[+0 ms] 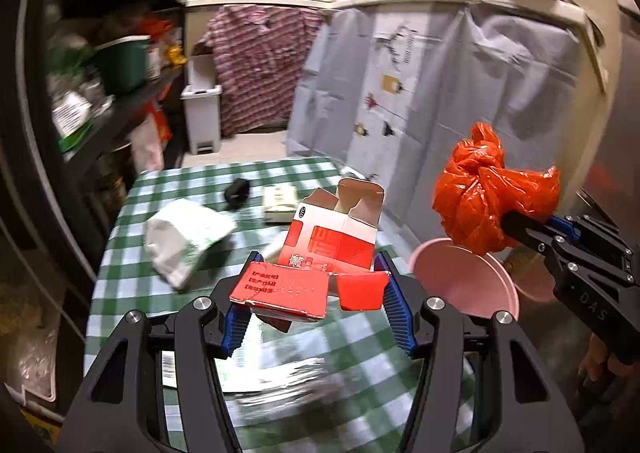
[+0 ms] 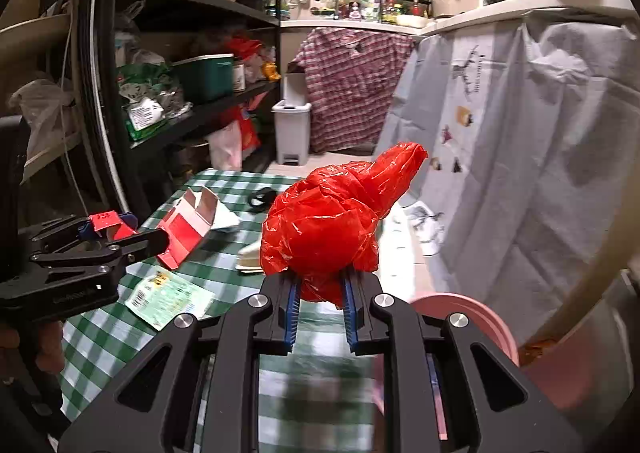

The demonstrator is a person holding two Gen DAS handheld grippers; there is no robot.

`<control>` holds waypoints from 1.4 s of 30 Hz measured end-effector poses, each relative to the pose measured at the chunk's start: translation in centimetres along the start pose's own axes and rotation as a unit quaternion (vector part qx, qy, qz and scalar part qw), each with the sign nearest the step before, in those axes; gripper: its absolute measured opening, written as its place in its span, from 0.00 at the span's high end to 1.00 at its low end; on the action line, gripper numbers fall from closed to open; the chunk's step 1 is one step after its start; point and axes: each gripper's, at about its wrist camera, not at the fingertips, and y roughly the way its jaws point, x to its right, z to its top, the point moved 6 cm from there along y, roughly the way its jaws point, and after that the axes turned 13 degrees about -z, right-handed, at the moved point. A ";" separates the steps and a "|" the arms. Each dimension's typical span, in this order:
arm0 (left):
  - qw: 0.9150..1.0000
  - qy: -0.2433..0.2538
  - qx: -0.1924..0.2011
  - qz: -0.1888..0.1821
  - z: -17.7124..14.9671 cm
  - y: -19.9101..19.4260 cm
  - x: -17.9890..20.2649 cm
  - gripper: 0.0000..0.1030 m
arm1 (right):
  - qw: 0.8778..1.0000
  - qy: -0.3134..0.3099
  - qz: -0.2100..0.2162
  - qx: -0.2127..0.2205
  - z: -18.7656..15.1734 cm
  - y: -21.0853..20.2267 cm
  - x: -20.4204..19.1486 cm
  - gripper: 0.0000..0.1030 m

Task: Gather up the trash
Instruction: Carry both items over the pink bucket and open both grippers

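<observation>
My left gripper (image 1: 320, 267) is shut on a red and white carton (image 1: 332, 237) with its end flaps open, lifted above the green checked table (image 1: 132, 265). The right wrist view shows the same carton (image 2: 188, 225) sticking out of the left gripper (image 2: 132, 235). My right gripper (image 2: 320, 285) is shut on a crumpled red plastic bag (image 2: 332, 221), held up above the table's right side. In the left wrist view the bag (image 1: 492, 189) hangs over a pink tub (image 1: 464, 281) beside the table.
On the table lie a white paper bag (image 1: 188, 237), a black object (image 1: 238, 191), a small pale box (image 1: 280, 203) and a green-white wrapper (image 2: 168, 297). A white pedal bin (image 2: 292, 129) stands beyond. Shelves (image 2: 192, 5) line the left; a grey cloth (image 2: 520, 157) hangs right.
</observation>
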 end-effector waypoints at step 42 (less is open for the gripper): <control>0.990 0.064 -0.098 -0.080 -0.9 14.5 14.6 0.45 | 0.988 0.085 -0.074 -0.107 -7.7 5.0 14.5 0.82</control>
